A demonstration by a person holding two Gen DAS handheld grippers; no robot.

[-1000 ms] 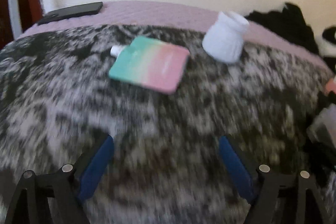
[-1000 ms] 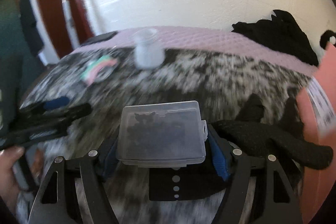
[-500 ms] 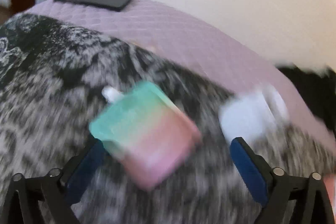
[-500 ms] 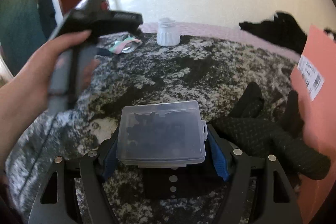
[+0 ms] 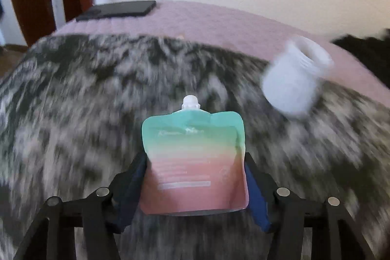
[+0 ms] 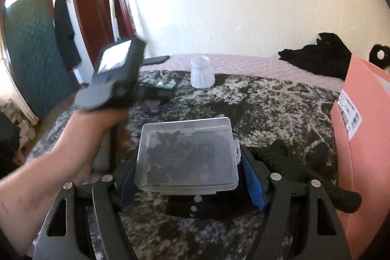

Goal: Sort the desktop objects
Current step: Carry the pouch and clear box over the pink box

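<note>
- The left gripper (image 5: 195,183) has a flat spouted pouch (image 5: 195,160) between its blue pads, one pad at each side edge; its jaws are closing on the pouch, and the pads look to be pressing its sides, though blur makes that contact hard to confirm.
- The pouch fades from teal at the top through pale cream to pink at the bottom, with a small white screw spout (image 5: 190,102) at its top edge pointing away from the camera.
- It sits over the middle of a black-and-white mottled blanket (image 5: 85,113), nearer the front than the far edge.
- A white ribbed jar (image 5: 296,79), open-mouthed, stands by the blanket's far edge, where a pink quilted cover (image 5: 219,21) begins.
- A dark phone (image 5: 117,10) lies at the far left corner of that cover.
- The right gripper (image 6: 189,174) holds a clear plastic box (image 6: 186,155) by its two sides; the box has a snap lid and dark contents.
- A black knitted glove (image 6: 304,162) lies just right of the box, beside a pink carton (image 6: 365,138) at the right edge.
- The person's left hand (image 6: 97,123) grips the other tool's handle.
</note>
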